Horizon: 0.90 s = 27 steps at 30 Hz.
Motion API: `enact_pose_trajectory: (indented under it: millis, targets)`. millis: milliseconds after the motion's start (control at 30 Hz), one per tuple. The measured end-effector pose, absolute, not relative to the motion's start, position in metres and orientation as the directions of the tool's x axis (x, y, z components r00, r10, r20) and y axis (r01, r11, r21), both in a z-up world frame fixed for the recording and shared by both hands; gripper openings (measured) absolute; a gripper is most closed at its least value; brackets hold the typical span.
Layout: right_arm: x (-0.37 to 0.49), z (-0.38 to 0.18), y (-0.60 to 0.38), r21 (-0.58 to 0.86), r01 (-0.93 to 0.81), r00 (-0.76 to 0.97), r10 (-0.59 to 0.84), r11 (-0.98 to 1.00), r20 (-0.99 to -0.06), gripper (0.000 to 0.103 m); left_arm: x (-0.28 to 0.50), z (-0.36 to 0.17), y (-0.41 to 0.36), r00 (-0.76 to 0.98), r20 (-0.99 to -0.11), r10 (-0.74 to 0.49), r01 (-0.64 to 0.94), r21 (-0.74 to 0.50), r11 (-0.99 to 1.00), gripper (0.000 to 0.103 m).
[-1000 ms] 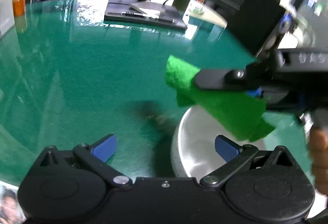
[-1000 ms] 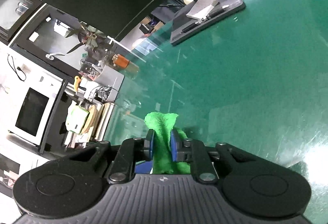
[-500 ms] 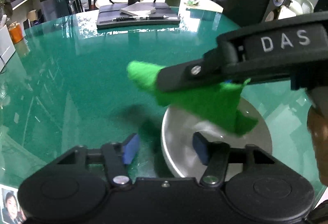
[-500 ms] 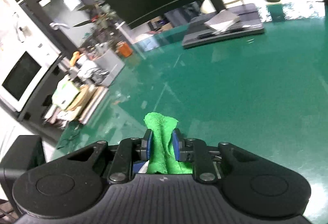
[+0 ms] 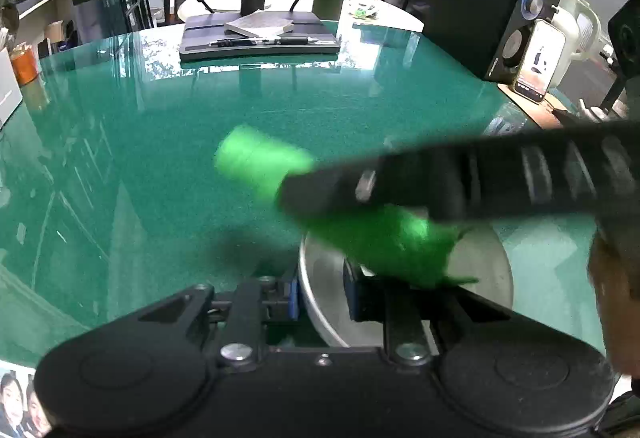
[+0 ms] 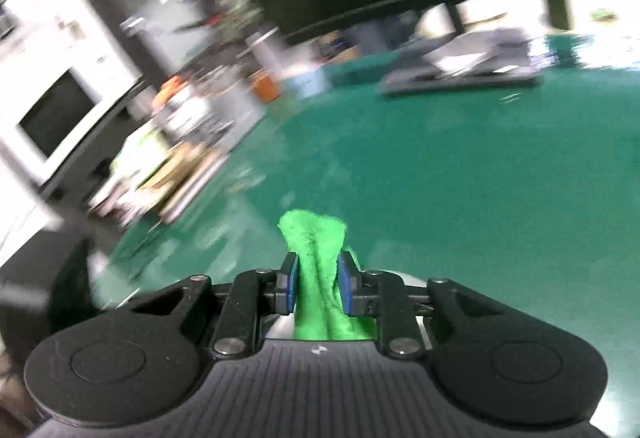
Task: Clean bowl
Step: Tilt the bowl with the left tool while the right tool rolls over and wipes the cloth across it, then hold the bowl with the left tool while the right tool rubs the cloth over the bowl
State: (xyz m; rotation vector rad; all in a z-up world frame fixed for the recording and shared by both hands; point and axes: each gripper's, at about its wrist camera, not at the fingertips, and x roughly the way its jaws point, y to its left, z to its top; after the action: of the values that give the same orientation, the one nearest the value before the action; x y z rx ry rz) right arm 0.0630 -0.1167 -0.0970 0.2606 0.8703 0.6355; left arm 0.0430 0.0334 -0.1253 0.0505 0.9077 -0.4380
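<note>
Left gripper point(image 5: 322, 294): at 6 o'clock in the left wrist view, its jaws closing over the near rim of the bowl point(image 5: 404, 270), one blue pad outside the wall and one inside.
Bowl: a metal bowl on the green table point(image 5: 160, 157), at about 5 o'clock just ahead of the left gripper; only a sliver of it shows in the right wrist view.
Right gripper point(image 6: 318, 286): pinched narrow on a folded green cloth point(image 6: 316, 258), which hangs over the bowl.
Risk, bowl: the rim is thin and smooth, so it may slip or tip out of the pads once the wiping pushes on it.
Risk, cloth: only a fold is clamped; it could pull free while scrubbing.
Risk, collision: the right gripper crosses close above the left, at 3 o'clock, so they may knock.
Writing: blurred lettering on the right gripper's arm cannot be read; the speaker point(image 5: 516, 37) at 1 o'clock has small unreadable print.
</note>
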Motion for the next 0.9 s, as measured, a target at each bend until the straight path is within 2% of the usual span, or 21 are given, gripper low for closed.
enact_pose_trajectory:
  millis: [33, 200, 333, 733, 900]
  targets:
    - [0.063, -0.097, -0.119, 0.448, -0.402, 0.493, 0.601, 0.798, -0.629, 0.017, 0.043, -0.125, 0.033, 0.534, -0.772, -0.345, 0.389, -0.138, 0.911, 0.023]
    - [0.064, -0.096, -0.141, 0.437, -0.319, 0.569, 0.539, 0.841, -0.621, 0.015, 0.043, -0.125, 0.032, 0.538, -0.773, -0.338, 0.389, -0.128, 0.912, 0.023]
    - [0.064, -0.096, -0.131, 0.440, -0.338, 0.553, 0.554, 0.832, -0.622, 0.018, 0.042, -0.125, 0.030, 0.542, -0.774, -0.328, 0.387, -0.117, 0.915, 0.023]
    - [0.064, -0.094, -0.134, 0.416, -0.332, 0.552, 0.532, 0.847, -0.643, 0.015, 0.040, -0.124, 0.025, 0.555, -0.775, -0.303, 0.392, -0.079, 0.917, 0.024]
    - [0.066, -0.096, -0.122, 0.418, -0.361, 0.529, 0.552, 0.834, -0.644, 0.018, 0.040, -0.124, 0.023, 0.559, -0.777, -0.290, 0.391, -0.062, 0.918, 0.024]
